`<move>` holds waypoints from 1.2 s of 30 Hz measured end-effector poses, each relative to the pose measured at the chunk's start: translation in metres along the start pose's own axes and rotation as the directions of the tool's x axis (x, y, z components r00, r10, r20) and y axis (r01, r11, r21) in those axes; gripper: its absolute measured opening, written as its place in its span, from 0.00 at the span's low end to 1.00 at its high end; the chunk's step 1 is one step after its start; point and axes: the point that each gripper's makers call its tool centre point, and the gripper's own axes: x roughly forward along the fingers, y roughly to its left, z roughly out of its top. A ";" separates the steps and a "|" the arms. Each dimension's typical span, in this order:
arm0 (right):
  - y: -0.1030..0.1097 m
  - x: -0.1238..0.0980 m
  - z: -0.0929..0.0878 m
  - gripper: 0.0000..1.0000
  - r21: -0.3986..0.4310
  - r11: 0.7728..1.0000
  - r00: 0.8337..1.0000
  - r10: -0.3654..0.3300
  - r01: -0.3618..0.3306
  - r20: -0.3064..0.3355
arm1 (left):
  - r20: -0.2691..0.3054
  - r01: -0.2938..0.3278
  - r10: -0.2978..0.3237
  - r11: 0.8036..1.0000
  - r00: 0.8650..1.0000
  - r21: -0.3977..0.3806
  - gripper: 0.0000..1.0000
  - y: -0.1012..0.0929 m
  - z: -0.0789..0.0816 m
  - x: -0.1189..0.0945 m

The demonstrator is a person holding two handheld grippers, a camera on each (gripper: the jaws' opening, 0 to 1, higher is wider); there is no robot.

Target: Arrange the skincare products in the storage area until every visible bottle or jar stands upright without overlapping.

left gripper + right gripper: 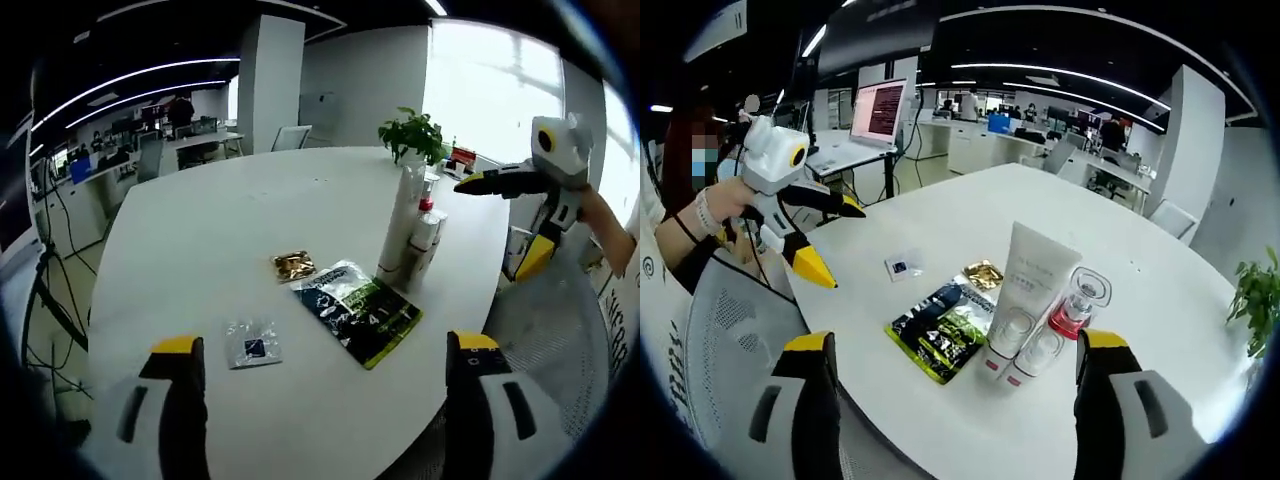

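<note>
Four skincare items stand bunched together on the white desk (1200, 300), near its edge on the person's side: tall white tube (1032, 285) on its cap, two small white bottles (1025, 358) touching its base, and a clear bottle w/ red base (1077, 302) just beside. All look upright already, but packed tight — they overlap from both views.

Flat stuff lies w/ them: dark green sachet (940, 332) just beside the tube, gold packet (983, 273) past it, small clear sachet (902, 266) further along the edge. Potted plant (412, 132) sits at the far edge in left gripper view.

Right gripper (960, 400): jaws spread wide, nothing between them, hovering off the desk edge & pointed almost straight at the cluster, small bottles nearest. Left gripper (325, 390): also gaping, empty, off the edge too, sachets dead ahead, cluster (410, 235) up and to the right, further off.

Judgement: right is the nearer hand. Tube's long axis is vertical, so a level side-on pinch suits. Probable next move is pulling one small bottle clear of the tube; risk is knocking the tall tube, top-heavy on its cap.
</note>
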 end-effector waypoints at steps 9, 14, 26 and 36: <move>-0.006 0.000 -0.002 0.99 0.013 1.000 1.000 -0.017 0.017 -0.010 | -0.048 -0.029 0.029 1.000 0.998 0.003 0.91 0.021 -0.008 0.019; -0.006 0.000 -0.005 0.99 0.021 1.000 1.000 -0.021 0.022 -0.017 | -0.048 -0.047 0.046 0.999 0.998 -0.016 0.86 0.033 -0.008 0.031; -0.009 0.003 -0.006 0.99 0.027 0.999 0.999 -0.026 0.027 -0.026 | -0.123 -0.045 0.042 0.999 0.991 -0.020 0.79 0.044 -0.022 0.055; -0.010 0.006 -0.006 0.97 0.037 0.999 0.999 -0.020 0.021 -0.027 | -0.163 -0.069 0.060 0.996 0.985 -0.049 0.70 0.059 -0.034 0.075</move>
